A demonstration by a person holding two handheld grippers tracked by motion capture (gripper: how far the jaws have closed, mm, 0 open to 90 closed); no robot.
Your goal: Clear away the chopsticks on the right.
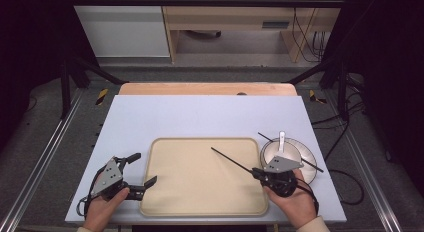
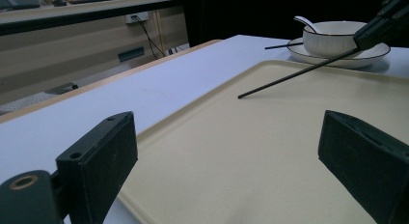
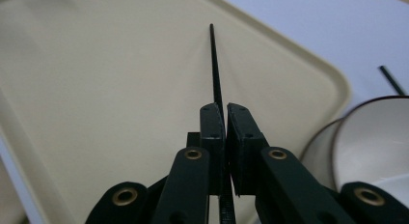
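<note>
A black chopstick (image 1: 230, 159) slants over the beige tray (image 1: 200, 192), its tip pointing far-left. My right gripper (image 1: 257, 173) is shut on its near end at the tray's right edge; the right gripper view shows the chopstick (image 3: 214, 64) running out from between the closed jaws of the gripper (image 3: 225, 110). A second chopstick (image 1: 265, 137) lies across a white plate (image 1: 309, 157) holding a white bowl (image 1: 275, 149) with a spoon (image 1: 281, 139). My left gripper (image 1: 142, 170) stands open at the tray's left edge, with nothing between the jaws of the gripper (image 2: 231, 156).
The tray lies on a pale blue tabletop (image 1: 200, 117) with a wooden strip along its far edge. The plate and bowl (image 2: 333, 38) stand just right of the tray (image 2: 241, 151). Black frame posts rise at both sides of the table.
</note>
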